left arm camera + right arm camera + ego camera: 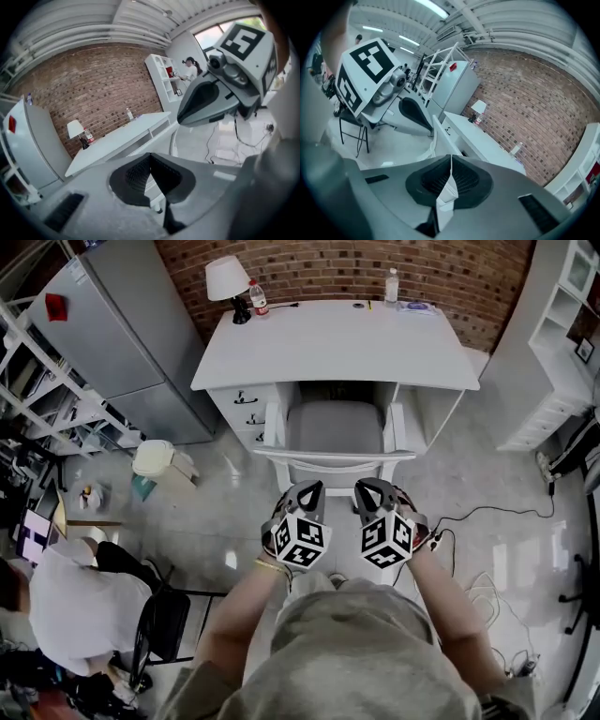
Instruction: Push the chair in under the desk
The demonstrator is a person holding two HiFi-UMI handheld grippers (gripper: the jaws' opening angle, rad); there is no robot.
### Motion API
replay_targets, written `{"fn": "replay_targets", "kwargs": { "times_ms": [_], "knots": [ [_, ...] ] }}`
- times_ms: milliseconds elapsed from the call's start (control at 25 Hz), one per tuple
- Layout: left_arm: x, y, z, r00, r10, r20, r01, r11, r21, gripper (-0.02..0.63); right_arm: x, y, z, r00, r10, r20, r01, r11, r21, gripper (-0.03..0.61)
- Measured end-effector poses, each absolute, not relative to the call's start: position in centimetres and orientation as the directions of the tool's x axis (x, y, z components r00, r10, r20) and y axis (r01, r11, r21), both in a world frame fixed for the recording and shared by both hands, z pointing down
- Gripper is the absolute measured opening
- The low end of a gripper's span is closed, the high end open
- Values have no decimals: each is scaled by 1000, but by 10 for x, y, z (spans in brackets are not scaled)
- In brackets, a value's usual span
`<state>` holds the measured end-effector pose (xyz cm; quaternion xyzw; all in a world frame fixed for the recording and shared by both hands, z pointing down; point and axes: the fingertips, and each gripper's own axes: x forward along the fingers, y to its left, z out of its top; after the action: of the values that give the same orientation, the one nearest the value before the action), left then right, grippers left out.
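The white chair (336, 427), with a grey seat, stands with its seat in the knee space of the white desk (337, 343); its curved back rail (333, 457) sticks out in front. Both grippers hover side by side just behind that rail. My left gripper (309, 491) is shut with nothing between its jaws (150, 157). My right gripper (367, 488) is also shut and empty (451, 159). I cannot tell whether either tip touches the rail. The desk (122, 138) lies ahead in both gripper views.
A lamp (227, 282) and two bottles (258, 298) (392, 285) stand on the desk's far edge. A grey fridge (122, 334) is at the left, white shelves (553, 352) at the right. A bin (155, 460), a seated person (66, 596) and floor cables (487, 512) surround me.
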<state>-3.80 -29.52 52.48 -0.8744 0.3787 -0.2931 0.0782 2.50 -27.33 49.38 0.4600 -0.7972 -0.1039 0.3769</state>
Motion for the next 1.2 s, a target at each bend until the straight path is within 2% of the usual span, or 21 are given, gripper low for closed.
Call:
{"fn": "replay_targets", "kwargs": {
  "times_ms": [280,600,1200],
  "knots": [
    [-43,-272,498,588,-712,383,-726,-673,-137,9,18,-249,472,-322,-848,420,-875,436,210,8],
    [-66,-234,475,627,-702,338,-747,-665,3,9,6,-213,462,-309,-883,354,-945,327,-11,8],
    [-105,-167,463,674,-674,304,-729,-673,127,9,-18,-136,444,-287,-910,301,-958,265,-111,6]
  ]
}}
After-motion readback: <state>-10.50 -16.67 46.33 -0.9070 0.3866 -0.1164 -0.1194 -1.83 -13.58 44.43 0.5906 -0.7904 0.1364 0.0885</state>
